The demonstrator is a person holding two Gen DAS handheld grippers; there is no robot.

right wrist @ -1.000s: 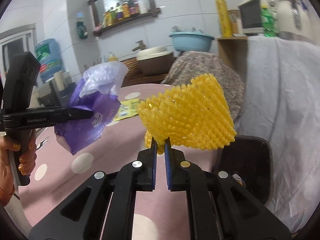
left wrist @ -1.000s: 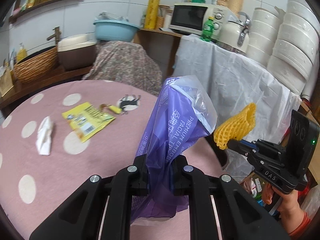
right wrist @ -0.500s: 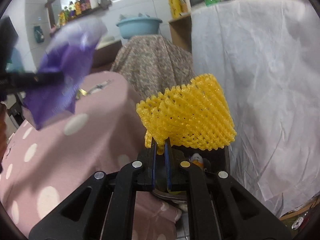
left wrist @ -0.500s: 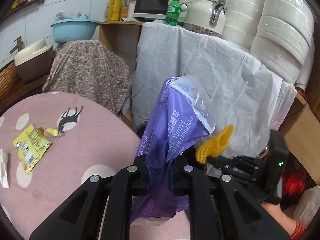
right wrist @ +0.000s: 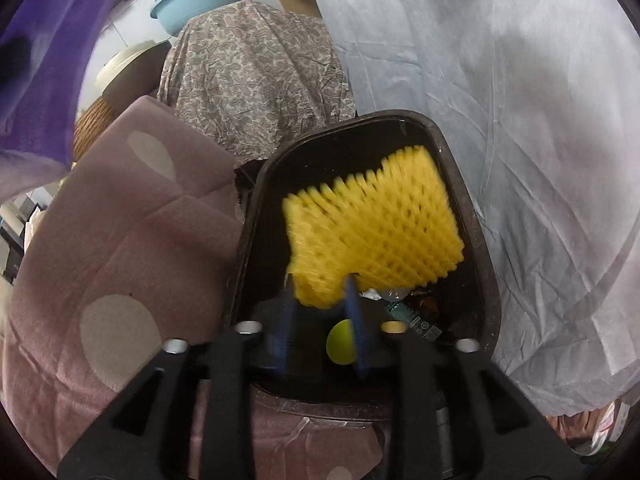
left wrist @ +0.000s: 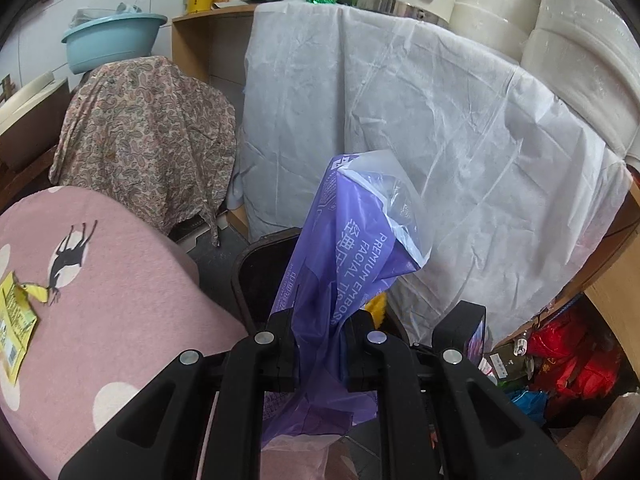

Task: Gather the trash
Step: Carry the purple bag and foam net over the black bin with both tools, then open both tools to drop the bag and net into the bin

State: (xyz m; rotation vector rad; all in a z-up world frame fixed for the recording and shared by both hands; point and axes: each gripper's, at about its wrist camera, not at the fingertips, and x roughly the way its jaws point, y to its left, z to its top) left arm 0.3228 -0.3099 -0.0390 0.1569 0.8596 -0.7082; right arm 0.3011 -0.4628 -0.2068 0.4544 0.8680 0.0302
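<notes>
Pink, white-dotted cloth covers the bench [left wrist: 132,320], the largest thing we see, filling the left of both views. Behind it a white sheet [left wrist: 420,120] drapes over a cabinet and a paisley cloth [left wrist: 148,132] covers something beside it. A dark bin [right wrist: 486,264] stands between the bench edge and the sheet, open, with scraps and a green round thing at its bottom.

We see our left hand-held gripper [left wrist: 320,350] pressed together on a purple wrapper [left wrist: 348,264], which stands up from the jaws above the near rim of the bin. Our right hand-held gripper [right wrist: 320,332] sits over the bin mouth with its jaws opening; the yellow foam net [right wrist: 372,228] is blurred, its lower corner lying between the blue pads [right wrist: 354,320] above the inside of the bin, and we cannot tell whether either pad touches it.

A yellow packet [left wrist: 14,320] lies on the bench at the left edge.
</notes>
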